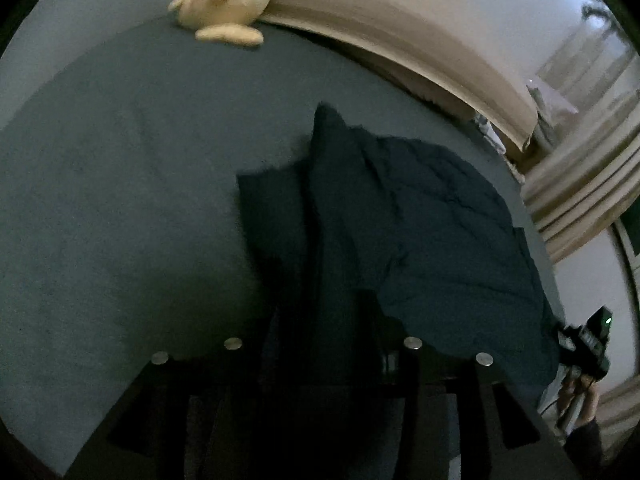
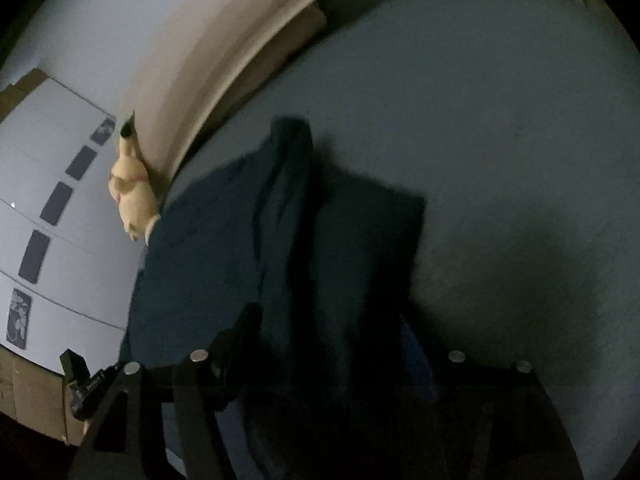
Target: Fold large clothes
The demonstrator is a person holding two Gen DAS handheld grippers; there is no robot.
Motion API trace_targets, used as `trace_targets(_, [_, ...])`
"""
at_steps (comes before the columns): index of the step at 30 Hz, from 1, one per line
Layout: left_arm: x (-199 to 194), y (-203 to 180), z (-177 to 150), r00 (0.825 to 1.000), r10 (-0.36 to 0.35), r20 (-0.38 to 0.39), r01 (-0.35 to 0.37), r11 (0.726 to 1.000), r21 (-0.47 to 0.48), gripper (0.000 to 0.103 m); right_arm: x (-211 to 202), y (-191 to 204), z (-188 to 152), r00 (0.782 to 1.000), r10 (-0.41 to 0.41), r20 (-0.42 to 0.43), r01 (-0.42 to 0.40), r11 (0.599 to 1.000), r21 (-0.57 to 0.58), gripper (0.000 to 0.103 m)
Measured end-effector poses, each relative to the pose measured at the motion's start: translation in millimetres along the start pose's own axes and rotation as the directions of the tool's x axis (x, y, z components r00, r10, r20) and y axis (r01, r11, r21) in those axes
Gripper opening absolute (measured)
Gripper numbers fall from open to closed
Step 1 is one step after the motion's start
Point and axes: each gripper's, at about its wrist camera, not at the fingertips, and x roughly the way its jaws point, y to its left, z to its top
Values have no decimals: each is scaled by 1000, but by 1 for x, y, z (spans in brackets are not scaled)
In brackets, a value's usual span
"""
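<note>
Straight ahead of both grippers on the bed (image 1: 120, 200), the dark garment (image 1: 420, 232) lies with its long axis running away from them. Left gripper (image 1: 320, 360) and right gripper (image 2: 332, 360) stand spread, pinching nothing, about equally near its near edge.

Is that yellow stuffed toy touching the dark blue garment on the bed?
Apart. The left wrist view shows bare bed sheet between the stuffed toy and the dark garment.

No text, label, brand or number can be read anywhere in either dim view.
</note>
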Motion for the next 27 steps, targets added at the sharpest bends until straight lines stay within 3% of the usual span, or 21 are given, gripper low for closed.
trace_targets(3, [-25, -1, 13, 996, 46, 71, -49, 998, 44, 59, -27, -4, 15, 998, -17, 67, 16, 1000, 15, 72])
trace_targets(5, [-30, -4, 20, 994, 50, 100, -55, 997, 47, 60, -32, 4, 28, 996, -31, 82, 32, 999, -5, 72])
trace_targets(9, [-6, -21, 40, 996, 38, 83, -45, 995, 86, 60, -16, 29, 43, 999, -10, 44, 14, 996, -86, 72])
trace_targets(11, [8, -30, 51, 997, 30, 76, -38, 994, 100, 60, 3, 46, 50, 998, -53, 25, 57, 986, -155, 72])
trace_targets(16, [48, -34, 76, 997, 69, 20, -71, 993, 93, 60, 45, 59, 67, 993, -115, -22, 108, 974, -201, 72])
trace_targets(17, [54, -34, 77, 997, 81, 16, -82, 992, 97, 56, 48, 56, 69, 992, -123, -28, 115, 973, -201, 72])
trace_targets(18, [60, -33, 79, 994, 107, 13, -108, 989, 101, 32, 52, 52, 70, 990, -132, -41, 121, 973, -196, 69])
trace_targets(19, [67, -30, 79, 988, 156, -2, -155, 983, 96, 18, 58, 51, 71, 990, -127, -66, 112, 974, -197, 36])
trace_targets(20, [70, -25, 79, 986, 168, -18, -166, 983, 81, 15, 61, 49, 70, 988, -125, -87, 105, 973, -205, 17])
trace_targets(22, [74, -13, 76, 987, 161, -23, -160, 986, 41, 14, 57, 61, 66, 986, -158, -48, 142, 958, -249, 8])
trace_targets(24, [79, -9, 74, 986, 167, -24, -166, 985, 45, 14, 52, 65, 64, 985, -174, -14, 164, 949, -270, 8])
trace_targets(27, [87, -10, 73, 982, 187, -31, -185, 981, 59, 14, 65, 55, 63, 977, -209, -40, 192, 948, -254, 7])
